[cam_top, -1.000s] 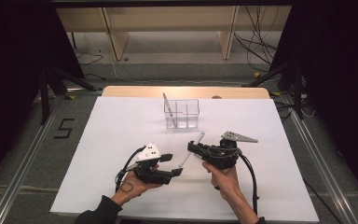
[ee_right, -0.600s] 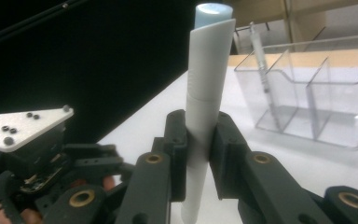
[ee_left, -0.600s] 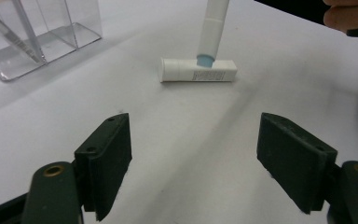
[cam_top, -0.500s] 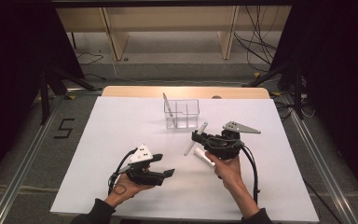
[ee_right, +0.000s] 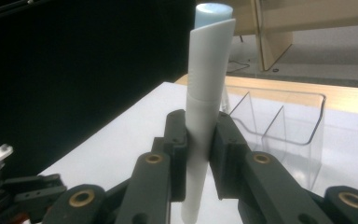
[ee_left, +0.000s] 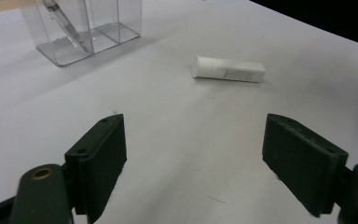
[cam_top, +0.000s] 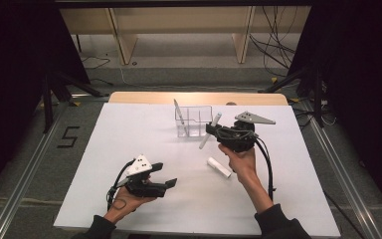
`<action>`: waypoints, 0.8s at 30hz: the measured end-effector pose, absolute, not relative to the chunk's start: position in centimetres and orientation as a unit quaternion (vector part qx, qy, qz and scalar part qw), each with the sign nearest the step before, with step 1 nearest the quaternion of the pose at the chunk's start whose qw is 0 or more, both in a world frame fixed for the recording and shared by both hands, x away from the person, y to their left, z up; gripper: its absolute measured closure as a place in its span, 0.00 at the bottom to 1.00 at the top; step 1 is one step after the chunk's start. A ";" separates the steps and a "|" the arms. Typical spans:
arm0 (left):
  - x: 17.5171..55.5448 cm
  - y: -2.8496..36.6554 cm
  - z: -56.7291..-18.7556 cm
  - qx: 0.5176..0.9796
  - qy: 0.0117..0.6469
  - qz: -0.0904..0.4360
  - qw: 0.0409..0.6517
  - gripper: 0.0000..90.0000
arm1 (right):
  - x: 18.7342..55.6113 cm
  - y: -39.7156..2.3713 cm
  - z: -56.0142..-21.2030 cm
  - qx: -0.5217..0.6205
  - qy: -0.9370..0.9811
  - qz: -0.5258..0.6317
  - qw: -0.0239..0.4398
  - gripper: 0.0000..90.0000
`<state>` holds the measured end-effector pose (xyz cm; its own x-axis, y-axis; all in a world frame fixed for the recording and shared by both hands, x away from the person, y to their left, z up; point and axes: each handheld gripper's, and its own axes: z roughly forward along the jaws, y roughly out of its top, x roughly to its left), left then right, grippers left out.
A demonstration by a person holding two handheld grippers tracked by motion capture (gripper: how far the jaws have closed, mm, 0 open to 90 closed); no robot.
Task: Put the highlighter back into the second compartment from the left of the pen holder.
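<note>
My right gripper (cam_top: 212,131) is shut on a slim white pen (cam_top: 208,134), which slants up above the table just right of a clear divided box (cam_top: 195,121). Seen in the right gripper view, the white pen (ee_right: 208,107) stands upright between the pads of my right gripper (ee_right: 200,122), with the clear box (ee_right: 284,126) behind it. A second pen (cam_top: 179,115) leans inside that box. At the near left, my left gripper (cam_top: 164,175) has just been opening its jaws. In its own view my left gripper (ee_left: 193,122) stands wide open with nothing between its jaws.
A short white tube (cam_top: 219,168) lies flat on the white table (cam_top: 104,144) below my right hand; the tube (ee_left: 228,70) shows ahead of the left jaws, with the clear box (ee_left: 88,32) farther off. Black stands flank the table.
The right gripper has lifted the white pen away from the left gripper toward the clear box. The left gripper has drawn back to the near left and its jaws have spread.
</note>
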<state>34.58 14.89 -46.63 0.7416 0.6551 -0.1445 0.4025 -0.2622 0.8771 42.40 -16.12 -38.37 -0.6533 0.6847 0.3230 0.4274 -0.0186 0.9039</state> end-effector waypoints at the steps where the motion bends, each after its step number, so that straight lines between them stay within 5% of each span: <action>1: 34.6 15.0 -46.6 0.785 0.338 0.126 0.504 0.23 | 42.7 -16.1 -38.3 0.403 0.692 0.589 0.112 0.87; 24: 33.8 16.5 -46.7 0.779 0.342 0.142 0.506 0.19 | 49.2 -14.9 -36.2 0.438 0.677 0.574 0.142 0.87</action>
<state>33.82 16.55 -46.71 0.7257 0.6767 -0.1242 0.3891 -0.2548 0.8853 49.21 -14.90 -36.20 -0.5756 0.7561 0.3113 0.4303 -0.0436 0.9016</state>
